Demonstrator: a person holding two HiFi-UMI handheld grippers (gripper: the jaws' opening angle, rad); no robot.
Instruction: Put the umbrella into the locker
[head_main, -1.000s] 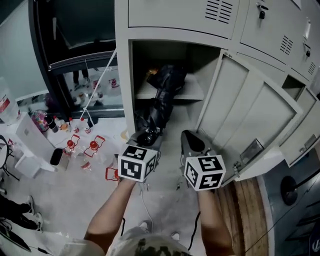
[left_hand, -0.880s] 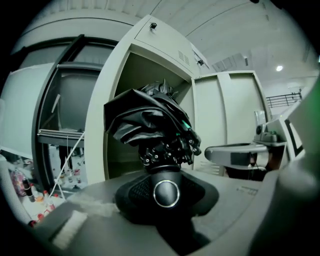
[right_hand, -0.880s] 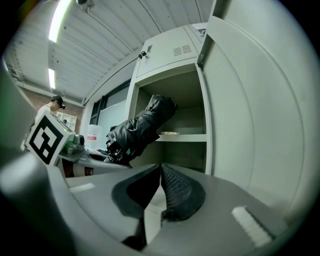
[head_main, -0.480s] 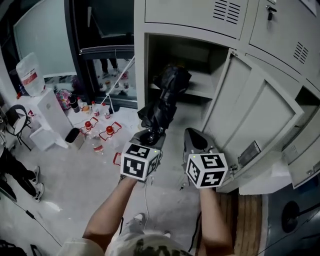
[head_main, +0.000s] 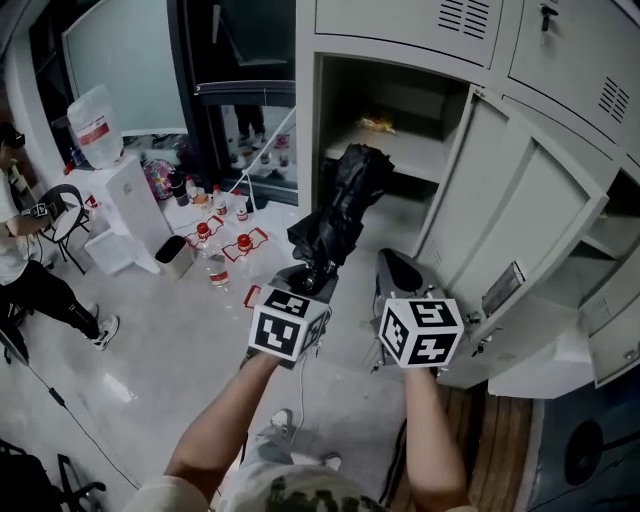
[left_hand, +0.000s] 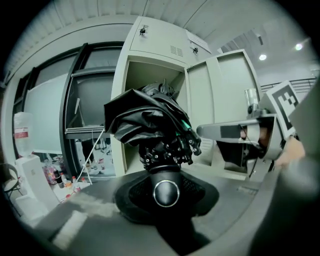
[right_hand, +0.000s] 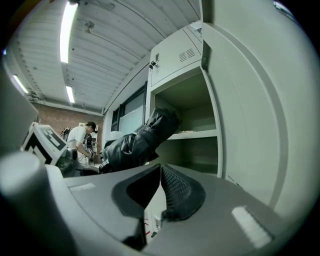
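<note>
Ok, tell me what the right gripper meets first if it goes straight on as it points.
Probably the locker: the right gripper points into its open lower compartment, under the shelf. The umbrella sits left of that line, the door right. Depth is unclear, so that is a guess.

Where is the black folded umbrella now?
In the head view's centre, the left tongs hold the black folded umbrella, pointing at the open grey locker.
</note>
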